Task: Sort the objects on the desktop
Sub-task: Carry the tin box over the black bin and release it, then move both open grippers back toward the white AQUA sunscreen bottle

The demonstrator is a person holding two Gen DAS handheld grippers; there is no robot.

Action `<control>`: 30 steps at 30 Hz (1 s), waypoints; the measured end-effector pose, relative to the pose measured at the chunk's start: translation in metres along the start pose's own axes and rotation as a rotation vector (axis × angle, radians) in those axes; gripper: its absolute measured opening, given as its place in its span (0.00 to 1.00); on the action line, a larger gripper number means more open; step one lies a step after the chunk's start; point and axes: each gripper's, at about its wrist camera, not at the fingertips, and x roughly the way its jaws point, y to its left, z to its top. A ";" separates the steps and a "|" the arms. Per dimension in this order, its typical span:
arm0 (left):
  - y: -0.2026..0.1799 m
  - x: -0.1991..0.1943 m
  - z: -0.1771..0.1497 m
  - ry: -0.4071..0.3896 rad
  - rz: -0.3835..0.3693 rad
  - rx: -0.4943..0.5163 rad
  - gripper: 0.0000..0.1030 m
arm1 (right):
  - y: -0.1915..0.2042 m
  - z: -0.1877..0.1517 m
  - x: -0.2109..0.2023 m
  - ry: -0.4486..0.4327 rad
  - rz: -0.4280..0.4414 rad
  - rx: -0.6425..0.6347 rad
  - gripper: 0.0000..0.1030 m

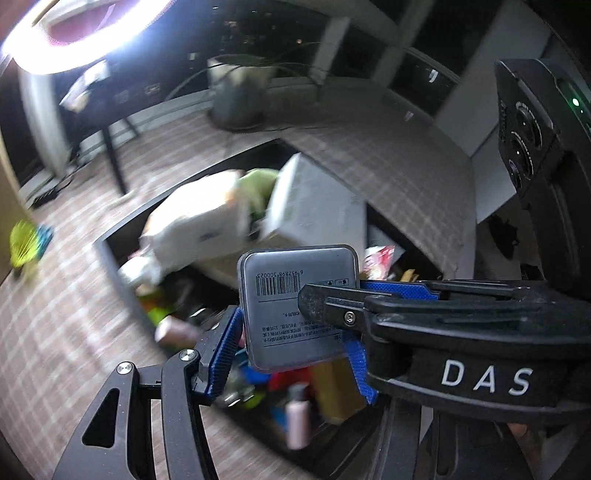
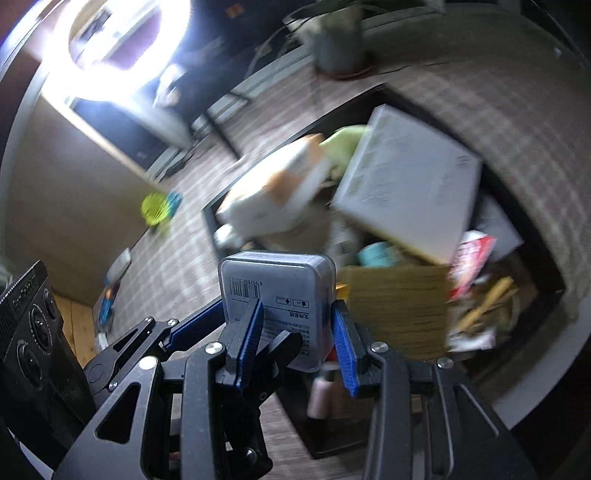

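A flat grey tin [image 1: 284, 273] with a barcode label hangs in the air, held from two sides. My left gripper [image 1: 291, 343] is shut on it, one blue pad on each of its edges. My right gripper [image 1: 332, 306], marked DAS, reaches in from the right and clamps the same tin across its face. In the right wrist view the tin [image 2: 277, 277] stands between the blue pads of my right gripper [image 2: 297, 325], and a blue finger [image 2: 195, 325] of the left gripper comes in from the lower left. The tin hovers above an open black bin [image 1: 110, 258].
The black bin [image 2: 208, 218] holds a white box [image 2: 406, 184], a white-and-orange packet [image 2: 273, 192], a yellow-brown box [image 2: 399, 306], pink bottles [image 1: 297, 417] and a red packet [image 2: 471, 262]. It sits on a checked cloth [image 1: 55, 325]. A plant pot [image 1: 236, 92], a ring light [image 1: 74, 33] and a yellow-green thing [image 1: 24, 243] lie beyond.
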 end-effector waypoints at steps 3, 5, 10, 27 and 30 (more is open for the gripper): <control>-0.019 0.009 0.013 0.000 -0.011 0.024 0.51 | -0.020 0.008 -0.014 -0.022 -0.018 0.020 0.36; -0.029 0.015 0.020 0.003 -0.016 0.036 0.51 | -0.031 0.013 -0.018 -0.031 -0.028 0.026 0.36; -0.037 0.021 0.027 0.011 0.020 0.037 0.50 | -0.047 0.021 -0.028 -0.041 -0.017 0.026 0.37; 0.120 -0.070 -0.030 -0.051 0.250 -0.210 0.49 | 0.072 0.015 0.018 0.029 0.072 -0.196 0.38; 0.166 -0.088 -0.052 -0.057 0.298 -0.298 0.49 | 0.110 0.011 0.031 0.045 0.086 -0.266 0.38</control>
